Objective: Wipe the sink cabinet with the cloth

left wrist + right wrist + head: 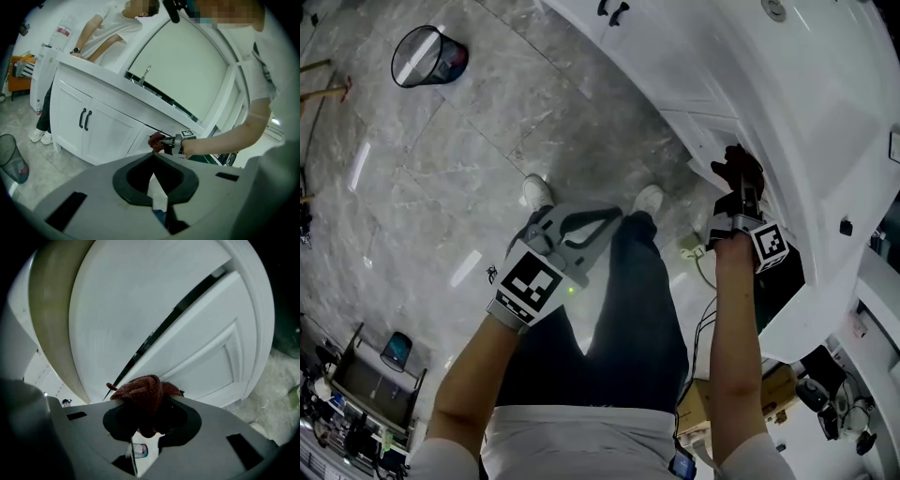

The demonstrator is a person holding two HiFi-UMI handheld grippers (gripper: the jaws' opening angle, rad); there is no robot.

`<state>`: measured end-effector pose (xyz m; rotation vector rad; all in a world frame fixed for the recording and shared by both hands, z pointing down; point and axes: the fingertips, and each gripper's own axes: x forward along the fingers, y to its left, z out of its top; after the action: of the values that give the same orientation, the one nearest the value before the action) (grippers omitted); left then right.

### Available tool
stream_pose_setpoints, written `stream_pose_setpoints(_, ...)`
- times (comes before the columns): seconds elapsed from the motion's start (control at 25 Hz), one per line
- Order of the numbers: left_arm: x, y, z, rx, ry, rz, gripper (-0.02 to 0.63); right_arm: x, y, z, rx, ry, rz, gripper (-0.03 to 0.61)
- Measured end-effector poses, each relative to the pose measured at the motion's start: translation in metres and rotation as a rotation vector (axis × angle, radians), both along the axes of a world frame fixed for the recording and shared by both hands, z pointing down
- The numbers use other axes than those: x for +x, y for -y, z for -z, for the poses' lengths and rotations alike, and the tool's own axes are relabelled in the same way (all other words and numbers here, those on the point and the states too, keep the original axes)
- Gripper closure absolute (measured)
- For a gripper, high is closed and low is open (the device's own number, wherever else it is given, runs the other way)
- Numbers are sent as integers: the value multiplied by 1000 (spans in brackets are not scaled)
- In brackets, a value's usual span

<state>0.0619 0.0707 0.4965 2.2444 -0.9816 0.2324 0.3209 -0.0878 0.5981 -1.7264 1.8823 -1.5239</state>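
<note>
A dark red cloth (741, 167) is bunched in my right gripper (739, 192), which is shut on it and presses it against the white sink cabinet (806, 112). In the right gripper view the cloth (140, 390) fills the right gripper (143, 401) and rests on a cabinet (140, 310) panel beside a dark seam. In the left gripper view the cloth (156, 142) and right gripper (165, 140) sit at a drawer front of the cabinet (108, 131). My left gripper (605, 217) hangs over the floor, away from the cabinet. That left gripper (153, 157) is shut and holds nothing.
A wire mesh bin (428, 56) stands on the marble floor to the left. A second person (103, 33) leans on the countertop near the faucet (145, 75). Two black door handles (84, 118) mark the left doors. A cardboard box (773, 389) and cables lie at the lower right.
</note>
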Motion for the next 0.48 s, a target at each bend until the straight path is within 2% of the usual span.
stream_pose_setpoints(0.2, -17, 4, 1, 0, 5, 72, 603, -34, 20, -9, -18, 14, 69, 479)
stream_pose_setpoints(0.48, -31, 1, -8, -15, 17, 126, 603, -49, 29, -33, -49, 24, 68, 477)
